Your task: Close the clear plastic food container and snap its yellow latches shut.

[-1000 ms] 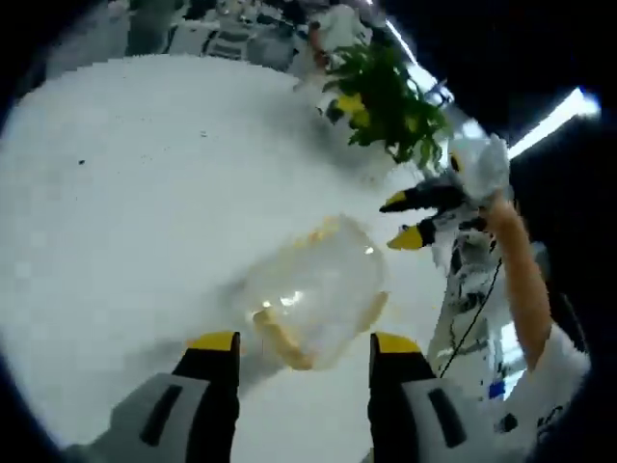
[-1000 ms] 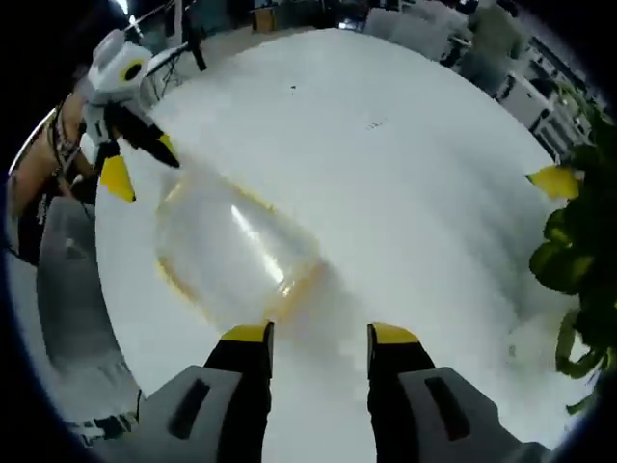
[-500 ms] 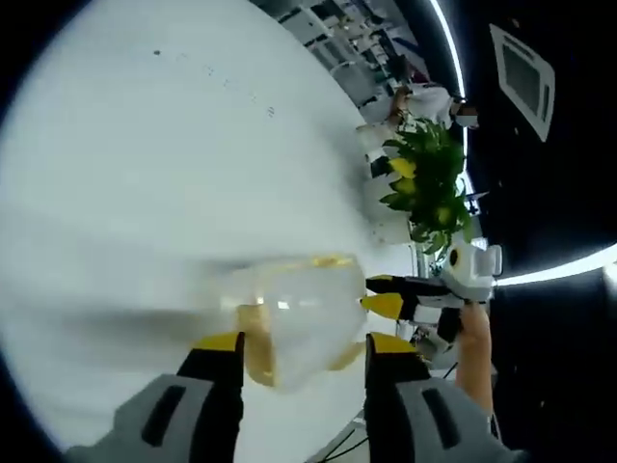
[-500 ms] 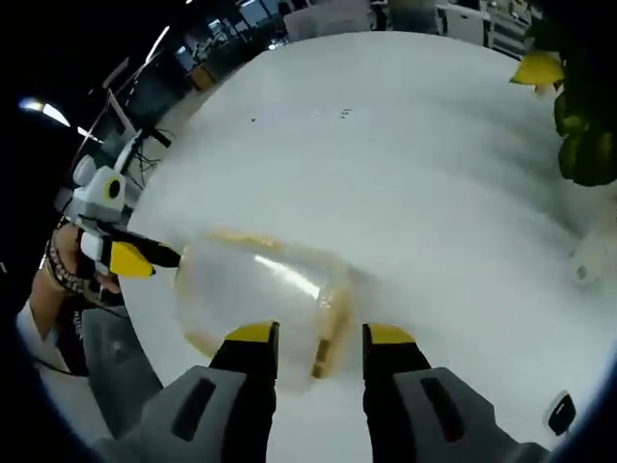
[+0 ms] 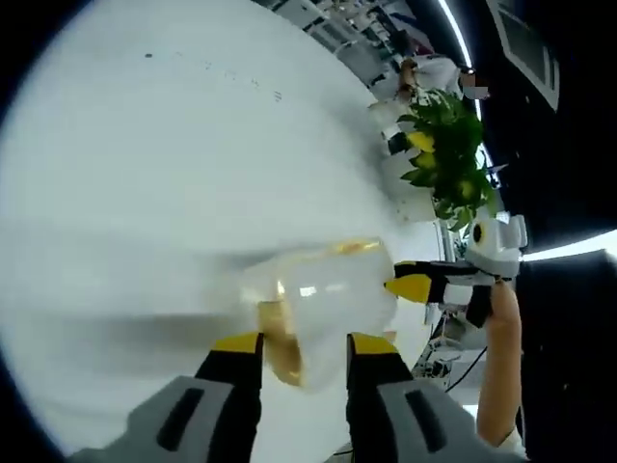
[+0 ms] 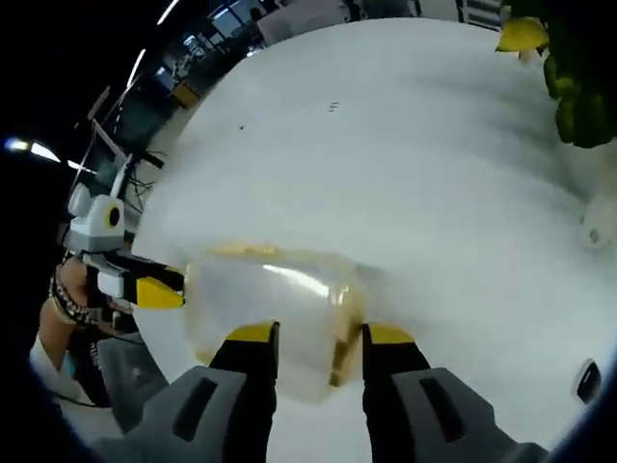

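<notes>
Both grippers nearer now — left gripper [image 5: 304, 343], right gripper [image 6: 308, 335], fingers parted astride container [image 6: 265, 313].

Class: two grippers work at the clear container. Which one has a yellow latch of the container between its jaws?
The left gripper: a yellow latch of the clear container sits between its jaws. The right gripper has its latch beside one jaw, with clear wall between them.

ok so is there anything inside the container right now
Looks empty. The clear container on the white table shows nothing inside, only its yellow latch; motion blur could hide something small.
</notes>
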The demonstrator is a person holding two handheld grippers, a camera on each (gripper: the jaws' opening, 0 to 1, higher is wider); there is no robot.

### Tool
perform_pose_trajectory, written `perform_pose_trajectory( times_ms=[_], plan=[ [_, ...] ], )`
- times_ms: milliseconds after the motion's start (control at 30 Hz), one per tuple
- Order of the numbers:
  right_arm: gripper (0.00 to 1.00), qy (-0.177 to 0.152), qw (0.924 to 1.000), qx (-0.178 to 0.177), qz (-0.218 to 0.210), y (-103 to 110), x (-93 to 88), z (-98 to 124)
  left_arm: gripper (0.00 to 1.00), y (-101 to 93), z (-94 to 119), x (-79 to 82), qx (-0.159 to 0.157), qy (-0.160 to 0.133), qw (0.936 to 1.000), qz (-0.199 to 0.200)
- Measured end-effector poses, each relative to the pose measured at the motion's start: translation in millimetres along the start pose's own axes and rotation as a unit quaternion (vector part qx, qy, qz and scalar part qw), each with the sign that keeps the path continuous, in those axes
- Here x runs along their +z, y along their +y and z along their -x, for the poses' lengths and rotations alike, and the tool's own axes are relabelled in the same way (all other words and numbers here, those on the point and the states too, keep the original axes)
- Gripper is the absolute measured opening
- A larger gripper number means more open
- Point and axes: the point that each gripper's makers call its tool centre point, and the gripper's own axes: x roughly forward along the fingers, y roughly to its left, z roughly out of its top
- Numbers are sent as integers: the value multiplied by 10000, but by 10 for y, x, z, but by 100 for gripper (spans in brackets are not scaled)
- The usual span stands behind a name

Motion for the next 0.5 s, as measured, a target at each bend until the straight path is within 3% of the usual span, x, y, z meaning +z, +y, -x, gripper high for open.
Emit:
perform_pose_trajectory(
  times_ms=[267,333,367,500],
  plan=[
    [29,41,9999,-117,-45,24,-20,-3,22,45,4,-3,287,-23,9994,-211],
    [29,10,9999,-129,-63,24,-20,-3,19,127,10,-3,461,-31,9976,-507],
    [29,-30,9999,-136,-94,21,-21,0,19,81,-2,-8,351,-44,9988,-345],
    [29,-140,9997,-161,-94,23,-24,6,19,79,-7,-9,356,-45,9983,-448]
  ],
)
